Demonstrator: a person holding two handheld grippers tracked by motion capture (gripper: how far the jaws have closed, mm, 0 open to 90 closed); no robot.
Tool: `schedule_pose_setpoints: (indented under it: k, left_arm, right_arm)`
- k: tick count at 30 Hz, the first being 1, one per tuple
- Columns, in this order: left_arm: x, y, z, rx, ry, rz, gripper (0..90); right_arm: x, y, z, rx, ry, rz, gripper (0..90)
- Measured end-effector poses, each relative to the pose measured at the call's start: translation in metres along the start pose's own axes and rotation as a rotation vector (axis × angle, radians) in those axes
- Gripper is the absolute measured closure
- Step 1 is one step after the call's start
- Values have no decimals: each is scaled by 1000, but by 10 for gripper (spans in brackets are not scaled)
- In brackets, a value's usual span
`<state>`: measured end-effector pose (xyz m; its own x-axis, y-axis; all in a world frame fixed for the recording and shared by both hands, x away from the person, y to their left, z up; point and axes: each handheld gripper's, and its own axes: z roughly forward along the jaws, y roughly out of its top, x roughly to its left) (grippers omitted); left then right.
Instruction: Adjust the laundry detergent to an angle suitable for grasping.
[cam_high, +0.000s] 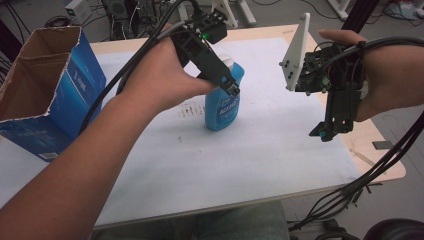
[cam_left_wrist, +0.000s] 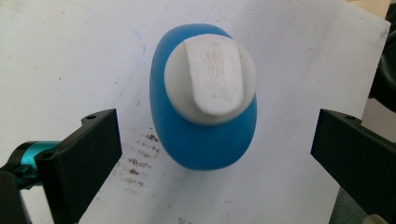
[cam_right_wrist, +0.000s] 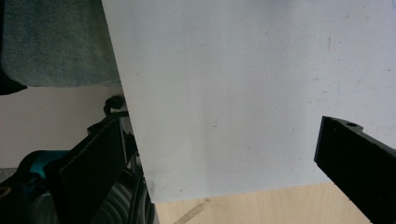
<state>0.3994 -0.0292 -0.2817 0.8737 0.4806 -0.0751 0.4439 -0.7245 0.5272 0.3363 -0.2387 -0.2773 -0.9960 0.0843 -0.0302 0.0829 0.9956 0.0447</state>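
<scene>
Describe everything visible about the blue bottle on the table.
The blue bottle stands upright on the white sheet near the table's middle. It looks like smooth plastic, oval from above, with a white flip-top cap that is closed and bears embossed marks too blurred to read. A label with pale lettering runs down its front. The left tool hangs right over it, jaws open on either side and clear of the body. Brown specks mark the sheet beside its base.
</scene>
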Motion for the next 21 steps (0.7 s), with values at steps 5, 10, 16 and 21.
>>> schedule_pose_setpoints:
  k: [5, 10, 16, 21]
  left_arm:
    - [2, 4, 10, 5, 3, -6, 17]
    - [3, 7, 17, 4, 10, -13, 17]
    - [3, 9, 25, 10, 17, -15, 17]
    - [4, 9, 30, 21, 36, -14, 17]
  right_arm:
    - [0, 0, 1, -1, -1, 4, 11]
    - [0, 0, 2, -2, -1, 2, 12]
    - [-1, -1, 2, -1, 1, 6, 12]
    - [0, -1, 2, -3, 1, 11, 12]
